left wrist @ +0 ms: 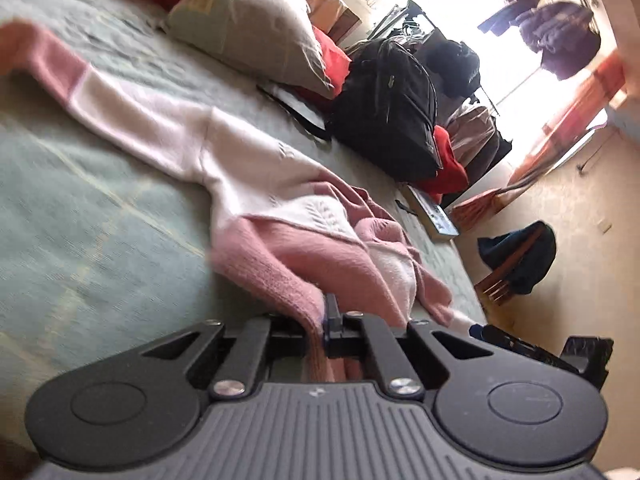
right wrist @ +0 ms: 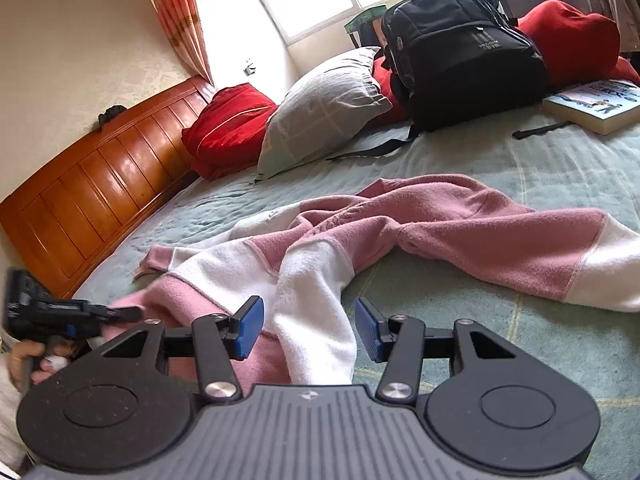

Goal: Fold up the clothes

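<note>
The pink and white sweater (right wrist: 400, 232) lay rumpled across the green bed cover (right wrist: 540, 168), one sleeve stretched out toward the right of the right wrist view, the body bunched and twisted near the middle. The left hand-held gripper (left wrist: 326, 326) had its jaws closed on a pink edge of the sweater close to the bed's near side. The right hand-held gripper (right wrist: 308, 330) stood wide, its blue pads on either side of a white fold that ran down between them, nothing clamped.

The knit looked thick, fuzzy and limp: light to lift, unlikely to slip, but prone to sag, stretch and drag the rest along with it. It should be taken at firm seams or hems, such as the shoulder line or the bottom edge, rather than mid-panel. Whether it was being spread flat or gathered in could not be told from its lie. A black backpack (right wrist: 464, 52), a pillow (right wrist: 320, 108) and a book (right wrist: 596, 106) sat farther back on the bed.
</note>
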The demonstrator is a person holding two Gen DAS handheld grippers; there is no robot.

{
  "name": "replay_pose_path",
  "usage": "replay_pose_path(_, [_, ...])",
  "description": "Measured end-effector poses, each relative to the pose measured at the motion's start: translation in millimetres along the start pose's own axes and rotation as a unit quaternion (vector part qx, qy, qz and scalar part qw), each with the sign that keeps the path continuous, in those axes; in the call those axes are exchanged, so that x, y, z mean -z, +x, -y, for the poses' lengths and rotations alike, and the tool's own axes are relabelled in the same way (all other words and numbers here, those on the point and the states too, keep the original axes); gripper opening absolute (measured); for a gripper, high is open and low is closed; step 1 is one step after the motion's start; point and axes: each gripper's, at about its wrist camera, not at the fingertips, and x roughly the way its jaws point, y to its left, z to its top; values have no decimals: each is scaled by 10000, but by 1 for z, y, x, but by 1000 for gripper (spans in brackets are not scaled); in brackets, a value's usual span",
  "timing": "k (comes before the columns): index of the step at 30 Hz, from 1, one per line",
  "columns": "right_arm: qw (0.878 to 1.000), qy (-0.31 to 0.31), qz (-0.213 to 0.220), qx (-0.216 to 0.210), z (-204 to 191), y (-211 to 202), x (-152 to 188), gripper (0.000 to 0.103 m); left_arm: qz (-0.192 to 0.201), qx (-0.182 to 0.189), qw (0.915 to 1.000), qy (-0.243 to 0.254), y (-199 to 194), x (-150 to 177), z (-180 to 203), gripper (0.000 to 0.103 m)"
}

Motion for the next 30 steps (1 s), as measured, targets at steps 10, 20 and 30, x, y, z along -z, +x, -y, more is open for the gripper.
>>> replay_pose_path(10, [9999, -57, -152, -46, -5, 9, 0, 57, -278, -1277, 9914, 3, -38, -9, -42, 6])
replay_pose_path(20, [9995, -28, -311, -35, 1, 20, 1, 64, -94, -2164, 9749, 519, -50, -19, -35, 35])
replay_pose_path(30, [9967, 552, -575, -138, 38, 62, -13, 84, -571, -2057, 9495, 2298, 23, -3, 45, 84])
